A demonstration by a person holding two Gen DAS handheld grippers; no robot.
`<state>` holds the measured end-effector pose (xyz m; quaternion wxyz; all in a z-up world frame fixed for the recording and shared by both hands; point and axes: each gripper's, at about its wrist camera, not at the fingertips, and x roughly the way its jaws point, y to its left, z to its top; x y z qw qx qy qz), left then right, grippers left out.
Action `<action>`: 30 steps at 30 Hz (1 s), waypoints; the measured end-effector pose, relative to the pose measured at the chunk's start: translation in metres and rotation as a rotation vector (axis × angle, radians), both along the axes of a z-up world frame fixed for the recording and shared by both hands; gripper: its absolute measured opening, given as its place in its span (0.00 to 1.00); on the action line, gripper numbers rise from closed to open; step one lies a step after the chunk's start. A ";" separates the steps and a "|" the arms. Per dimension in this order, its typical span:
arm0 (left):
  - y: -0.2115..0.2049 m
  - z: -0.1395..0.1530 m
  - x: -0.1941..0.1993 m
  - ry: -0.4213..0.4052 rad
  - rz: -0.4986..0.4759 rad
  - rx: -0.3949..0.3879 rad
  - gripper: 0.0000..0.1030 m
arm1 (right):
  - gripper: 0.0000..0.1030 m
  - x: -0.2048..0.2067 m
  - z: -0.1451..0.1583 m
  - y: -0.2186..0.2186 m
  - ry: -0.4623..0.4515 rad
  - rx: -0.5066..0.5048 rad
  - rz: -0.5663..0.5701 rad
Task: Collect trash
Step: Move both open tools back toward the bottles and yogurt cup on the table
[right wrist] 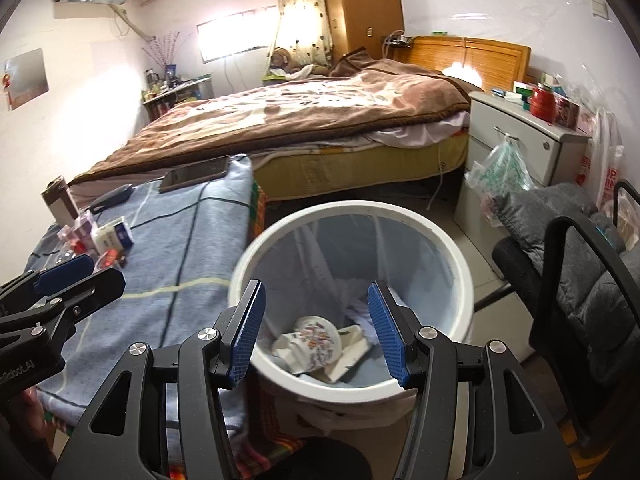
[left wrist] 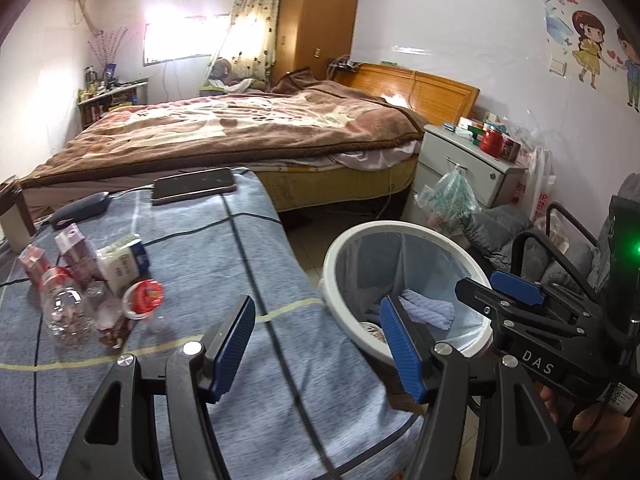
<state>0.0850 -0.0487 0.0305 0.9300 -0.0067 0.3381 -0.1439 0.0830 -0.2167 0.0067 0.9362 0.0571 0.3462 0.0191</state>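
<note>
Trash [left wrist: 92, 292] clustered on blue plaid cloth [left wrist: 224, 264] at table's left side: clear plastic bottle [left wrist: 64, 308] lying down, small cartons [left wrist: 76, 248], white box with blue print [left wrist: 122, 264], red-lidded cup [left wrist: 145, 295] on its side. Phone [left wrist: 193, 190] farther back on same cloth, dark case [left wrist: 82, 206] near it.

White bin [right wrist: 460, 264] with pale liner standing on floor just beside table edge. Inside: printed paper cup [right wrist: 316, 338], crumpled paper [right wrist: 352, 350].

Left gripper [left wrist: 318, 354] spread wide, nothing between blue pads; positioned over table edge, between trash cluster and bin.

Right gripper [right wrist: 316, 334] spread wide, nothing gripped; hovering directly above bin opening, pads [right wrist: 384, 332] framing cup below.

Bed with brown blanket [left wrist: 224, 128] behind table; white nightstand [left wrist: 464, 160] right of bed; gray-cushioned chair [right wrist: 572, 240] right of bin.
</note>
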 end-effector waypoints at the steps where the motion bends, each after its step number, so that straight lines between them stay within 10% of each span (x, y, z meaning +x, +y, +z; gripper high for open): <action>1: 0.005 0.001 -0.001 -0.003 0.006 -0.002 0.65 | 0.54 0.000 0.001 0.003 -0.003 -0.001 0.006; 30: 0.179 -0.015 -0.025 0.006 0.363 -0.003 0.66 | 0.54 0.021 -0.007 0.118 0.000 0.011 0.260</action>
